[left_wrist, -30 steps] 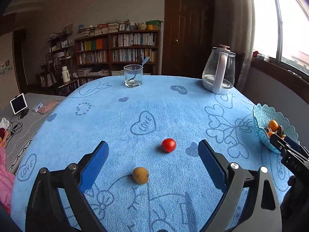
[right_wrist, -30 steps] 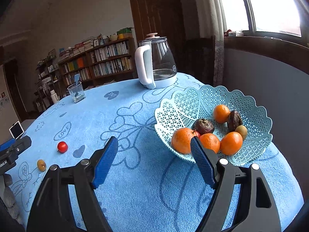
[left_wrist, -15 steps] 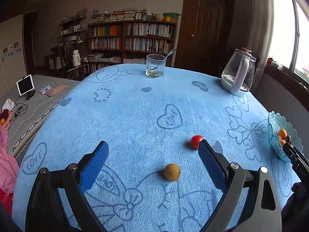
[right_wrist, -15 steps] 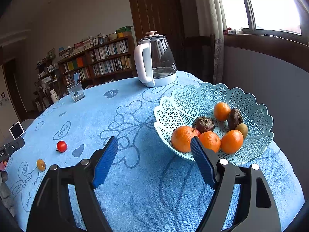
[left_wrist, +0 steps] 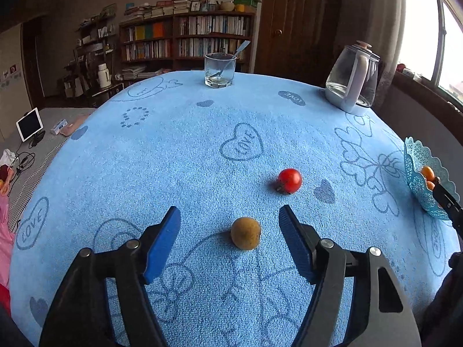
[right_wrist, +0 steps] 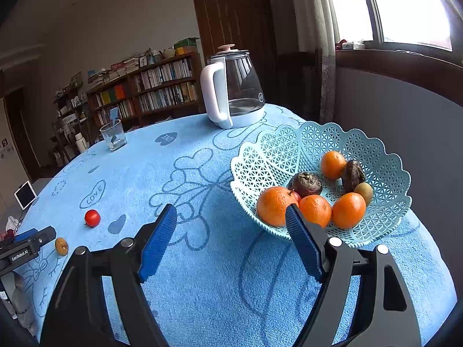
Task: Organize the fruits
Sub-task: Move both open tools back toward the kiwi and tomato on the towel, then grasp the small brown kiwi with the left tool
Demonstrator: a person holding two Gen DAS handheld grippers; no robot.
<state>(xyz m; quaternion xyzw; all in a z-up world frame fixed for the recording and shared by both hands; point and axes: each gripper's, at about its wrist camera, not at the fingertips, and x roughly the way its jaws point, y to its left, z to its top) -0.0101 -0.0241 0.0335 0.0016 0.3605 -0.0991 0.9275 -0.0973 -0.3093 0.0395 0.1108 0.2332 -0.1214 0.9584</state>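
A small tan-brown round fruit [left_wrist: 245, 233] lies on the blue tablecloth between the open fingers of my left gripper [left_wrist: 230, 217], untouched. A red cherry tomato [left_wrist: 289, 180] lies just beyond it to the right. Both show far left in the right wrist view, the fruit [right_wrist: 61, 246] and the tomato [right_wrist: 92, 218]. A light blue lattice fruit basket [right_wrist: 277, 150] holds several oranges, two dark fruits and a kiwi. My right gripper [right_wrist: 231, 218] is open and empty, hovering beside the basket's near rim. The basket also shows at the right edge of the left wrist view [left_wrist: 416, 173].
A glass kettle with white handle [left_wrist: 351, 79] stands at the table's far right. A drinking glass with a spoon [left_wrist: 219, 70] stands at the far edge. Bookshelves and a door lie beyond. A tablet [left_wrist: 29, 127] stands on a lower surface to the left.
My left gripper has swung left, come closer to the table and brought the tan fruit between its fingers. My right gripper has barely moved beside the basket.
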